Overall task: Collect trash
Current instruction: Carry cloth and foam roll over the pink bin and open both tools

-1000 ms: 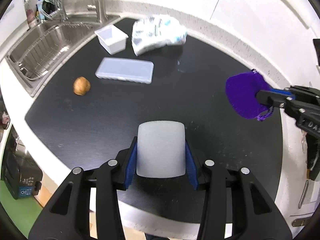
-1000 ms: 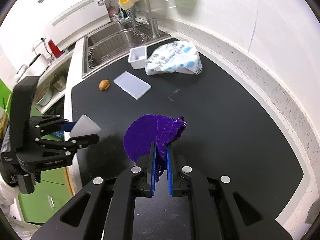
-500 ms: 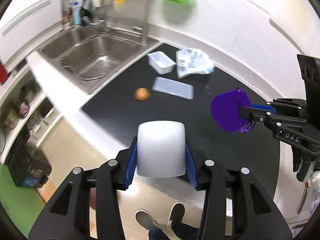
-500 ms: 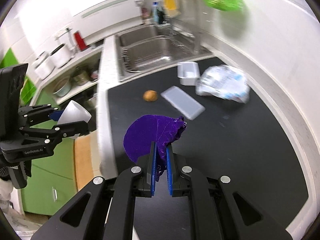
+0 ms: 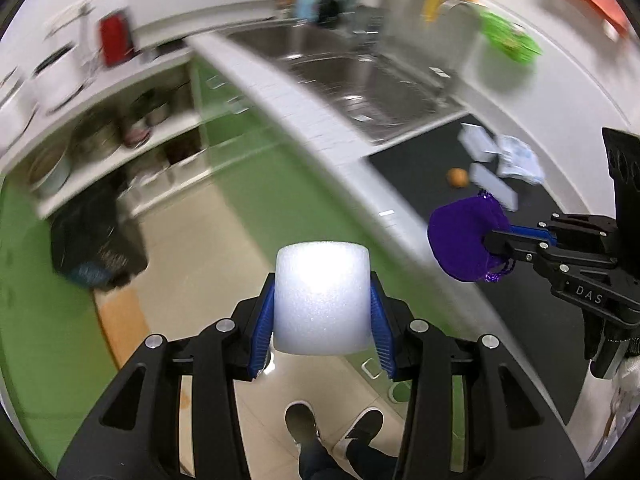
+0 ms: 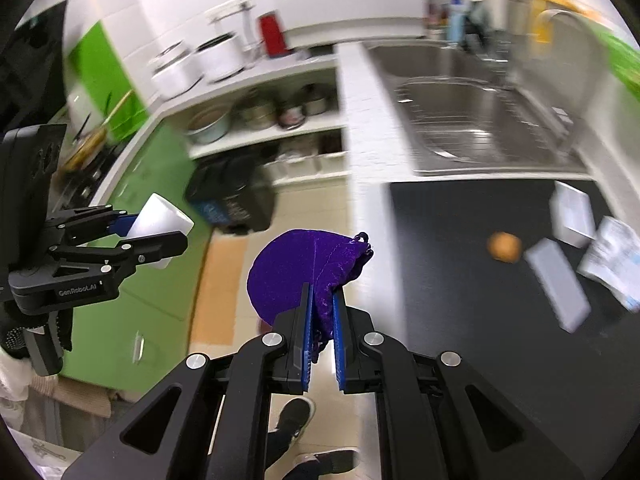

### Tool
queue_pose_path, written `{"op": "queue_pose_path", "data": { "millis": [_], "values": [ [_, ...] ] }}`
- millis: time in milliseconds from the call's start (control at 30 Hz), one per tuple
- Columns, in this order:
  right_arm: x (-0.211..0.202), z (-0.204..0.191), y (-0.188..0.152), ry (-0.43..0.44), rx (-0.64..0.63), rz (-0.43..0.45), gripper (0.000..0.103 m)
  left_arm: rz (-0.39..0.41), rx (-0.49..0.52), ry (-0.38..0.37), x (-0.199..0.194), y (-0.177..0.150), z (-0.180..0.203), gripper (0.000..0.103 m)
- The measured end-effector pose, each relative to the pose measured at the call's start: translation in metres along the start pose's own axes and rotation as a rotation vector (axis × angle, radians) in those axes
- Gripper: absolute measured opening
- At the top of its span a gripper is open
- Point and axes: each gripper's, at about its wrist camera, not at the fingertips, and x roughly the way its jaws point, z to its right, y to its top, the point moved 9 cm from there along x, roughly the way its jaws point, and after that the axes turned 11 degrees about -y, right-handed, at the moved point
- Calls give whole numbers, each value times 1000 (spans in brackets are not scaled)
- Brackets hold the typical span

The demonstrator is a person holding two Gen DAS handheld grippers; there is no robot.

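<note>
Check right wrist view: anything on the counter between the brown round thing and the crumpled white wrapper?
Yes, in the right wrist view a flat white lid lies between the brown round thing and the wrapper.

White foam block (image 5: 321, 300); purple velvet pouch (image 6: 296, 276); black countertop (image 6: 460, 264); green cabinets (image 6: 132, 288).

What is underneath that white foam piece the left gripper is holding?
Below the white foam piece, clamped in the left gripper, lies tiled floor and the person's shoes. The floor directly behind the foam is covered.
</note>
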Motion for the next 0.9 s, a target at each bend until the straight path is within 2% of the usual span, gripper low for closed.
{"op": "queue_pose_path", "data": {
  "millis": [233, 433, 733, 900],
  "values": [
    [80, -75, 5, 74, -90, -101, 8, -24, -174, 63, 8, -50, -107, 43],
    [154, -134, -5, 114, -170, -189, 8, -49, -292, 87, 43, -92, -181, 43],
    [293, -187, -62, 171, -232, -338, 8, -106, -432, 61, 140, -167, -275, 43],
    [359, -206, -97, 186, -231, -395, 8, -114, -486, 39, 185, -199, -309, 43]
  ]
}}
